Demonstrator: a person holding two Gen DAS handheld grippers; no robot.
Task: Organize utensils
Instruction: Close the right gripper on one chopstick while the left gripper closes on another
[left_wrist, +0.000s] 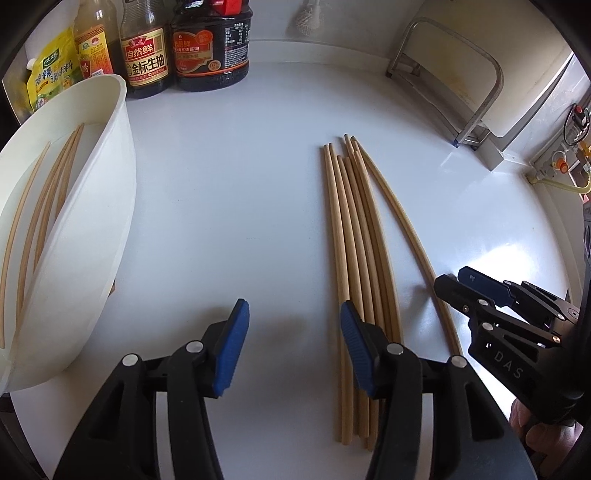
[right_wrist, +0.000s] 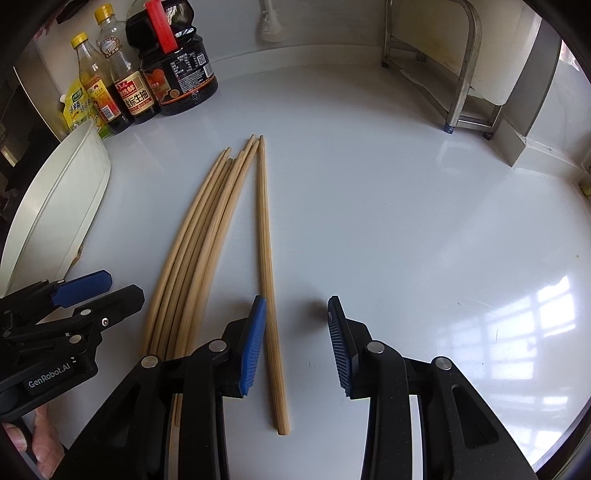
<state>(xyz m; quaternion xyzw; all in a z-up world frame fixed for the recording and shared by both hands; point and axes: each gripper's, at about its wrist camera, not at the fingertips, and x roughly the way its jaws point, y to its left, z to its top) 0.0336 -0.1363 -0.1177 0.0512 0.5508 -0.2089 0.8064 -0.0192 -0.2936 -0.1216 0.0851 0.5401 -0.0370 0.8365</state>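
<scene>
Several wooden chopsticks (left_wrist: 354, 236) lie in a loose bundle on the white counter, also in the right wrist view (right_wrist: 207, 229). One chopstick (right_wrist: 266, 266) lies apart on the bundle's right. A white tray (left_wrist: 92, 206) at the left holds several chopsticks (left_wrist: 48, 192); its side shows in the right wrist view (right_wrist: 62, 199). My left gripper (left_wrist: 293, 343) is open and empty, its right finger over the bundle's near end. My right gripper (right_wrist: 295, 343) is open and empty, low over the counter with the lone chopstick's near end between its fingers; it also shows in the left wrist view (left_wrist: 469, 284).
Sauce and oil bottles (left_wrist: 177, 48) and a yellow seasoning pouch (left_wrist: 51, 70) stand at the back left, also in the right wrist view (right_wrist: 147, 62). A metal rack (left_wrist: 450, 85) stands at the back right. My left gripper shows at the right wrist view's left edge (right_wrist: 92, 291).
</scene>
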